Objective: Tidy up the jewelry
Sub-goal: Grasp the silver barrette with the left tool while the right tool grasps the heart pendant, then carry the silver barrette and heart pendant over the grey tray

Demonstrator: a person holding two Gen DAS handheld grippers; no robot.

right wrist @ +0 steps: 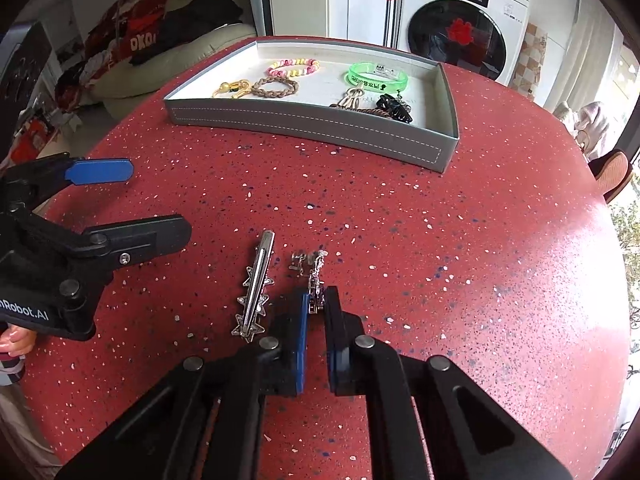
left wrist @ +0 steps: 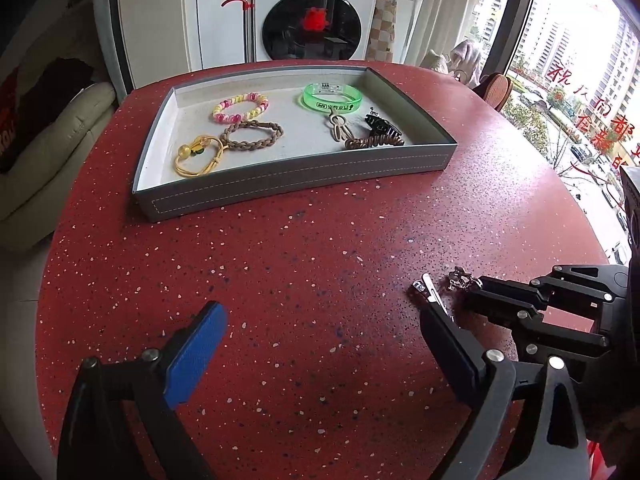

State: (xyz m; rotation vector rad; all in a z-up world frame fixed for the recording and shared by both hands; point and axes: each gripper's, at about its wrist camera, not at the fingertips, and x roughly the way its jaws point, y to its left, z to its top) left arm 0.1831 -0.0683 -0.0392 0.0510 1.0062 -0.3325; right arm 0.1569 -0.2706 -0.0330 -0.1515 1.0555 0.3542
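Observation:
A grey tray sits at the far side of the red table and holds bracelets, hair ties and a black claw clip. A silver star hair clip lies on the table in front. Beside it lies a small silver jewelry piece. My right gripper is closed on the near end of this silver piece, at table level. My left gripper is open and empty over bare table, left of the hair clip; it also shows in the right wrist view.
The tray holds a green bangle, a pink-yellow bead bracelet, a brown braided tie, a yellow tie and a brown coil tie. A washing machine and sofa stand beyond the table.

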